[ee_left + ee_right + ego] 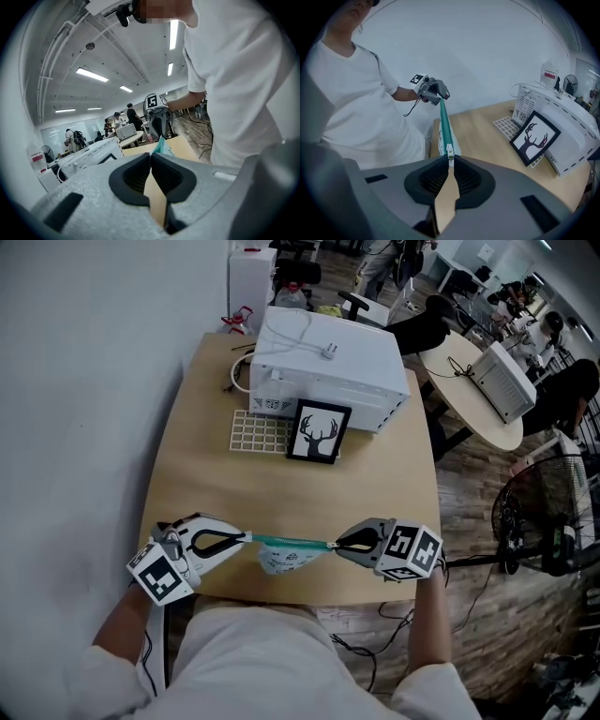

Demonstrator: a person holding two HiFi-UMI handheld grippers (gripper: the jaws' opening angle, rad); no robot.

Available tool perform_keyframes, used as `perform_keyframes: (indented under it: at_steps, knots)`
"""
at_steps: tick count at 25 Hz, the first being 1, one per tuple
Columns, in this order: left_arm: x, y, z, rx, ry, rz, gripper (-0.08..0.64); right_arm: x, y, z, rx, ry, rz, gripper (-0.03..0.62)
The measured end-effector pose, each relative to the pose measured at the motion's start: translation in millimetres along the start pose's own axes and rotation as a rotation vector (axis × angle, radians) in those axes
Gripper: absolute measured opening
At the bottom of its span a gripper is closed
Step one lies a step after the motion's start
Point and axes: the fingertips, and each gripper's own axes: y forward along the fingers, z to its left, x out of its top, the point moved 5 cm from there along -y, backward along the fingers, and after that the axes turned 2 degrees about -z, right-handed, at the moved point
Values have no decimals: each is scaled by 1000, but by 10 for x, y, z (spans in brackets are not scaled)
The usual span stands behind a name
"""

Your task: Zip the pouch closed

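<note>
While a person in a white shirt [253, 652] stands at the near edge of a light wooden table [206, 493], a small pale fabric pouch [284, 561] hangs stretched level between two hand-held grippers, over the table's front edge; whether it touches the wood cannot be told. The left gripper [246, 538] has its black-padded jaws pinched tight on the pouch's left end, a tuft of teal fabric showing just past the tips. The right gripper [334, 545] has its jaws closed narrowly on the small white pull tab [449, 151] at the opposite end. Between them runs the pouch's teal zipper [444, 119], drawn taut in a straight line, its teeth appearing meshed along the visible stretch. Farther back on the table sit a white box-shaped appliance [328, 367], a black-framed picture of a stag's head [319, 432] leaning against its front, and a white plastic grid [260, 431] lying flat just beside the frame.
</note>
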Motion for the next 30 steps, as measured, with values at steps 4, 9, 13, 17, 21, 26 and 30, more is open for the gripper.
perform_keyframes:
  at_steps: [4, 9, 13, 17, 21, 26, 30]
  knots:
    - [89, -1, 36, 30, -21, -39, 25, -14, 33, -41, -44, 17, -33, 38]
    - [148, -14, 216, 121, -128, -89, 25, 9, 140, -120, -115, 53, -102, 40]
    - [111, 7, 263, 183, -219, -87, 25, -11, 291, -176, -188, 81, -138, 43]
    - [149, -42, 335, 238, -281, -122, 25, 25, 389, -214, -257, 93, -185, 58]
    - [131, -80, 408, 264, -303, -112, 25, 117, 393, -297, -385, 136, -303, 97]
    - [10, -245, 521, 367, -338, -123, 25, 62, 368, -249, -520, 223, -411, 118]
    - [6, -389, 588, 440, -370, -124, 25, -57, 183, -141, -597, 296, -498, 58]
